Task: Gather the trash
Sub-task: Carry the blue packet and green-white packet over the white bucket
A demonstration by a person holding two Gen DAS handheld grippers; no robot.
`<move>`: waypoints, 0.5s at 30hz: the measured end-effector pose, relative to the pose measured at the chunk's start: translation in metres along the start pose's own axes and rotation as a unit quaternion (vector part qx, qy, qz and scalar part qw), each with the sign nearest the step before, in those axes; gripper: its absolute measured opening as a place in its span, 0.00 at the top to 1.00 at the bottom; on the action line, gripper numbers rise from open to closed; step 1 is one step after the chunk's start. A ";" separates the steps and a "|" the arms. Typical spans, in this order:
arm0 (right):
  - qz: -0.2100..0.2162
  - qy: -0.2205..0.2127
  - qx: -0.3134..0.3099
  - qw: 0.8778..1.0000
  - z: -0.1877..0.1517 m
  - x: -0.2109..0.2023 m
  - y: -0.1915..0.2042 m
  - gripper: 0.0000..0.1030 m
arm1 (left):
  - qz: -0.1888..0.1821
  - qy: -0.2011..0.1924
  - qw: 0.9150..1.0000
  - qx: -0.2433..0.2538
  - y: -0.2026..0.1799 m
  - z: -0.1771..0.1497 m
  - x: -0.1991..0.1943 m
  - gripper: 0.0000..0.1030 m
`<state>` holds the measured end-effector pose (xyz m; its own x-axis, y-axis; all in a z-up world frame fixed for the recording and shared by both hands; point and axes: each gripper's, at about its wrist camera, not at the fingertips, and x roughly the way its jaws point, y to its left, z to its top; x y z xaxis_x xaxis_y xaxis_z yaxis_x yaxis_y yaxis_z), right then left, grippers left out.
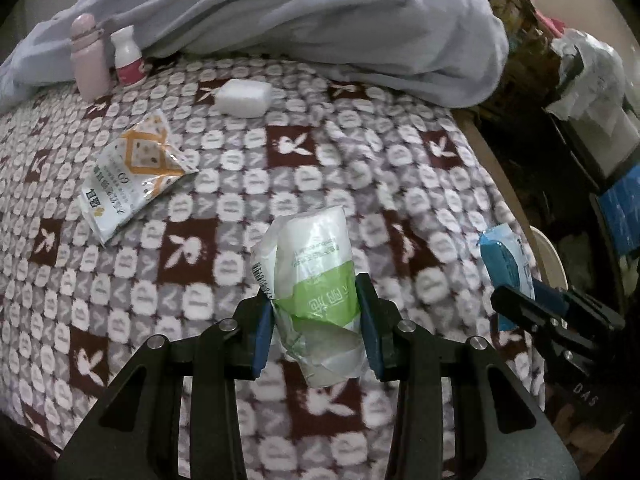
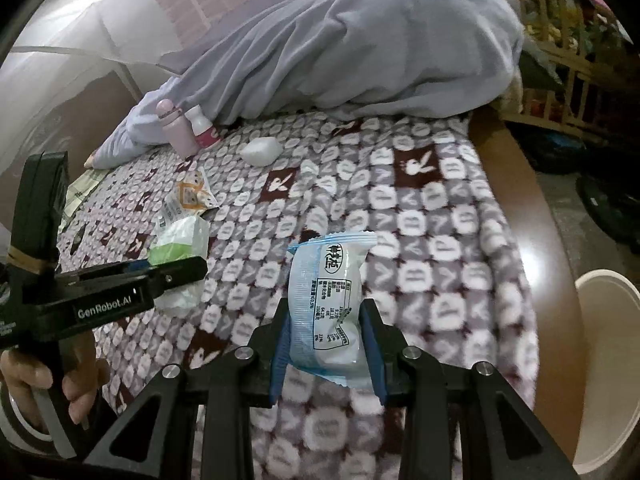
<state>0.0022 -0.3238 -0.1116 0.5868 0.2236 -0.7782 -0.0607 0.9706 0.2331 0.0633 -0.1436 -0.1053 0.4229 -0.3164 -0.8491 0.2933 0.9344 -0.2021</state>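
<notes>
In the left wrist view my left gripper [image 1: 316, 292] is shut on a green-and-white wrapper [image 1: 316, 248], held above the patterned blanket [image 1: 360, 160]. In the right wrist view my right gripper [image 2: 326, 312] is shut on a blue-and-white snack packet [image 2: 324, 280], also clear of the blanket. Each gripper appears in the other's view: the right gripper [image 1: 532, 300] with its blue packet [image 1: 504, 256], and the left gripper [image 2: 176, 272] with its green wrapper [image 2: 180, 240]. An orange-and-white wrapper [image 1: 132, 176] lies flat on the blanket to the left. A cream round bin [image 2: 604, 360] stands beside the bed at the right.
A white block [image 1: 244, 98] lies on the blanket near the back. A pink bottle [image 1: 90, 60] and a small white-and-red bottle [image 1: 128, 60] stand against a bunched grey-blue duvet [image 1: 320, 20]. Clutter and wooden rails fill the far right beyond the bed's edge. A hand [image 2: 76, 384] grips the left tool.
</notes>
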 end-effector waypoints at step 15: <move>-0.029 -0.015 0.015 0.999 -0.015 -0.028 -0.022 0.69 | -0.018 0.002 0.999 0.038 -0.052 -0.010 -0.002 0.65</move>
<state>-0.0253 -0.3505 -0.1038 0.6131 0.1639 -0.7728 -0.0015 0.9785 0.2063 0.0387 -0.1896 -0.0981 0.4077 -0.3486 -0.8440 0.3719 0.9075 -0.1952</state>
